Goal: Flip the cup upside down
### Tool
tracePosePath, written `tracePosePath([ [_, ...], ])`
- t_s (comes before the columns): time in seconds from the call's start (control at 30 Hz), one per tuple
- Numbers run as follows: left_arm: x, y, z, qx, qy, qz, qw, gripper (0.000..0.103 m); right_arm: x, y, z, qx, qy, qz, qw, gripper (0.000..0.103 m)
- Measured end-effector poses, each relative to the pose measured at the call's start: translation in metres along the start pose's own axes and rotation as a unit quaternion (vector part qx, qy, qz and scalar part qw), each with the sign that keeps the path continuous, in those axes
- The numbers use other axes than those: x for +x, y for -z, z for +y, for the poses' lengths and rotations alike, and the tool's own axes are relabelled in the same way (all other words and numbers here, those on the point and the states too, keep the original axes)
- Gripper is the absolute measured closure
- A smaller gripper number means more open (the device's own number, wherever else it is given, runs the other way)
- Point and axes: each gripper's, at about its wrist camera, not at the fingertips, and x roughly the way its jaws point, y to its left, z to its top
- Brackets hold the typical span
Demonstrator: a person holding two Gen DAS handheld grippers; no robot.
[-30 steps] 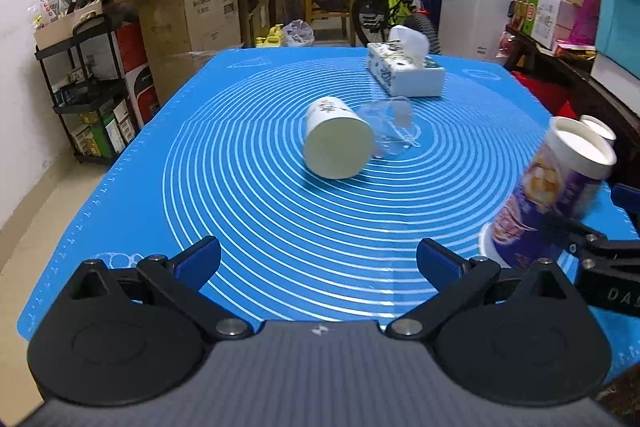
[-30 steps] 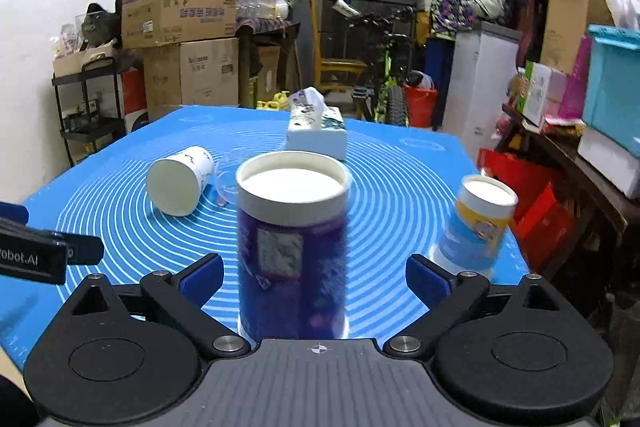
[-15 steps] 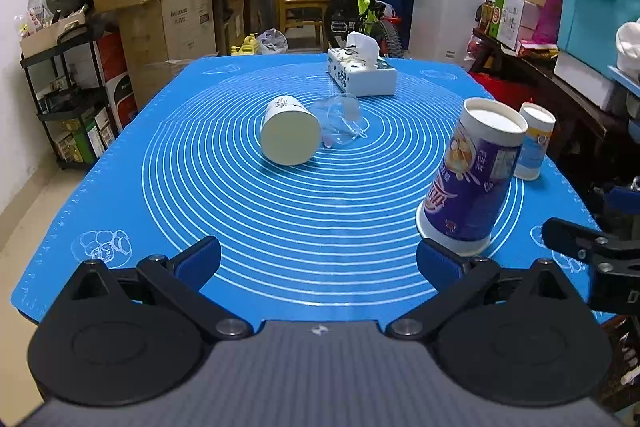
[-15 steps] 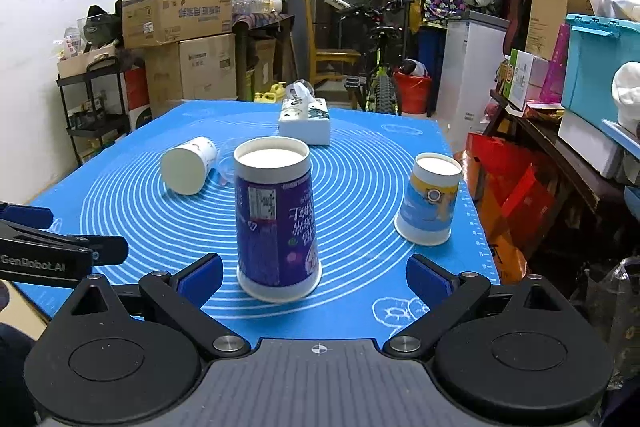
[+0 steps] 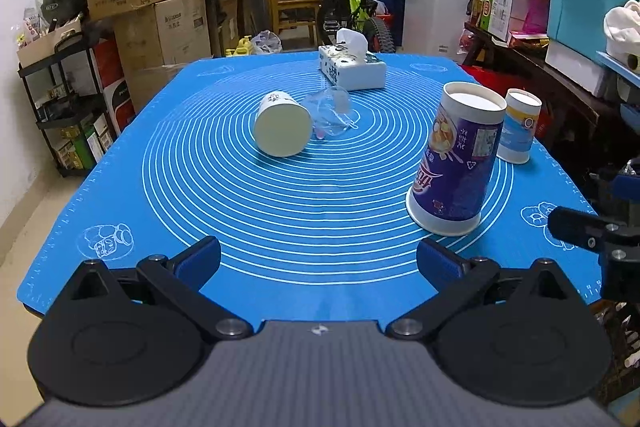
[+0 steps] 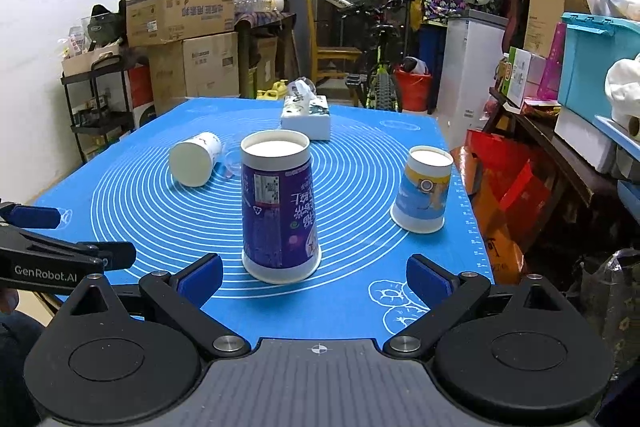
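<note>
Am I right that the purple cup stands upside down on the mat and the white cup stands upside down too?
Not quite. The purple cup does stand upside down on the mat, but the white cup lies on its side, as the right wrist view shows.

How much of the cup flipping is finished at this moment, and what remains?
Done: the purple cup and the small cup stand mouth down on the mat. In hand: nothing; the right gripper and the left gripper are open and empty. Left: the white cup and the clear cup lie on their sides.
</note>
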Motion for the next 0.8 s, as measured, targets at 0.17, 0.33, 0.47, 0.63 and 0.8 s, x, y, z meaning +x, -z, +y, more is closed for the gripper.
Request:
tracePosePath([
  [0.17, -0.0022, 0.0003, -0.0008, 0.003, 0.003, -0.001, 1.0000, 0.000, -0.0010, 0.0005, -0.0020, 0.006, 0.003, 0.001, 1.000, 0.005],
  [0.33, -0.0026, 0.0015, -0.0019, 0.004, 0.004, 0.002, 1.0000, 0.000, -0.0021, 0.0007, -0.0014, 0.005, 0.003, 0.001, 1.000, 0.005],
  [0.47, -0.0030, 0.0023, -0.0026, 0.004, 0.004, 0.002, 1.0000, 0.000, -0.0016, 0.0008, -0.0016, 0.006, 0.002, 0.001, 1.000, 0.005],
  [0.63, -0.0033, 0.0027, -0.0028, 0.004, 0.004, 0.002, 1.0000, 0.000, -0.0026, 0.0012, -0.0014, 0.005, 0.002, 0.002, 1.000, 0.005],
  [0.8, -0.0036, 0.0031, -0.0026, 0.004, 0.004, 0.003, 1.0000, 0.000, -0.0034, 0.0026, -0.0007, 0.005, 0.001, 0.005, 1.000, 0.005],
])
